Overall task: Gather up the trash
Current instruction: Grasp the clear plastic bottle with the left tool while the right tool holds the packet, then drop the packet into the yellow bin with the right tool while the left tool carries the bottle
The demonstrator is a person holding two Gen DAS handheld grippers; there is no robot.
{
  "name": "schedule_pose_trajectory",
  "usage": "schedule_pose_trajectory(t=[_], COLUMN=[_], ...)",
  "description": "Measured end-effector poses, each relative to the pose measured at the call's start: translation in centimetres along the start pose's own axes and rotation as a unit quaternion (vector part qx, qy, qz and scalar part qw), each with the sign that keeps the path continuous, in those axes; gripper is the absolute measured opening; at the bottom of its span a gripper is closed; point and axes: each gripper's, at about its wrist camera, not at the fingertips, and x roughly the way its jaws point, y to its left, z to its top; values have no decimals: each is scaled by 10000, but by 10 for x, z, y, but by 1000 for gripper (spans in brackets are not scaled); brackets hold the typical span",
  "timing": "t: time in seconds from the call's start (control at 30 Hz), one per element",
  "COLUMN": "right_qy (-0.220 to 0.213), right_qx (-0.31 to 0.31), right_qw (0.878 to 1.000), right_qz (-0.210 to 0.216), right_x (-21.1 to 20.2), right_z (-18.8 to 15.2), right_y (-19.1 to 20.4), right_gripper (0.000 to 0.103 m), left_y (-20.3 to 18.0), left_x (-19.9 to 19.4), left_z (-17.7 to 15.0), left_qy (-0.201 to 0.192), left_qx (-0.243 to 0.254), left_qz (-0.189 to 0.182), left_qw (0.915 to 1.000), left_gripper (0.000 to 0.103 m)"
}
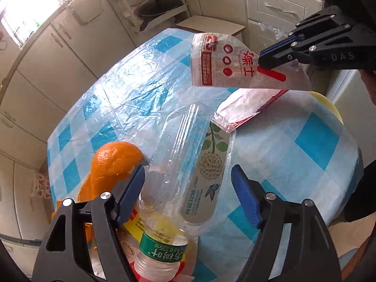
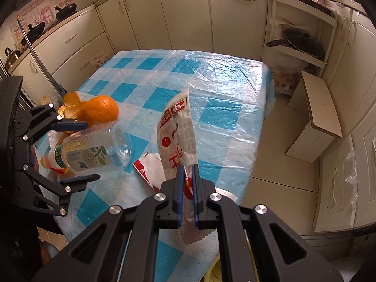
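While cream kitchen cabinets (image 2: 178, 14) ring the room, the blue-and-white checked tabletop under a clear plastic sheet (image 2: 223, 82) is seen crowded at its near end: curled orange peel (image 1: 112, 162) is heaped just beside a crushed clear plastic bottle with a green cap band and a plant-printed label (image 1: 195, 164), and a torn white-and-red wrapper (image 1: 239, 110) lies flat near the bottle's base. A low cream stool (image 2: 319, 108) is seen on the floor beyond the tabletop's corner. More yellow and red litter under the bottle's neck is covered by the bottle and cannot be made out. A pale yellow rim at the tabletop's edge is largely hidden by the raised packet.

The left tongs (image 1: 188, 195) are spread wide, and the bottle lies between them; whether either pad touches it cannot be told. The right tongs (image 2: 187, 197) are clamped on a white-and-red printed plastic snack packet (image 2: 176, 136), which is held upright, clear of the tabletop, above the torn wrapper.
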Motion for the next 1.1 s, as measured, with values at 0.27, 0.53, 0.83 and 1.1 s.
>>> schedule_pose_trajectory(t=[0.27, 0.53, 0.83, 1.1], right_qy=[-164, -185, 283, 1529], right_qx=[240, 264, 525, 675], right_qw=[9996, 9992, 9920, 9756], right_qz=[10, -243, -1116, -1421], right_x=[-21, -41, -65, -34], right_z=[-7, -27, -73, -141], right_y=[-6, -13, -62, -102], right_gripper=[8, 8, 8, 30], left_y=[17, 25, 24, 10], left_x=[-8, -40, -59, -71], left_z=[-3, -8, 5, 19], left_qy=[-52, -497, -847, -1083], left_qx=[-624, -1123, -1492, -1570], left_qz=[-18, -756, -1394, -2036], left_qw=[9980, 9895, 9753, 9603], left_gripper=[58, 57, 56, 56])
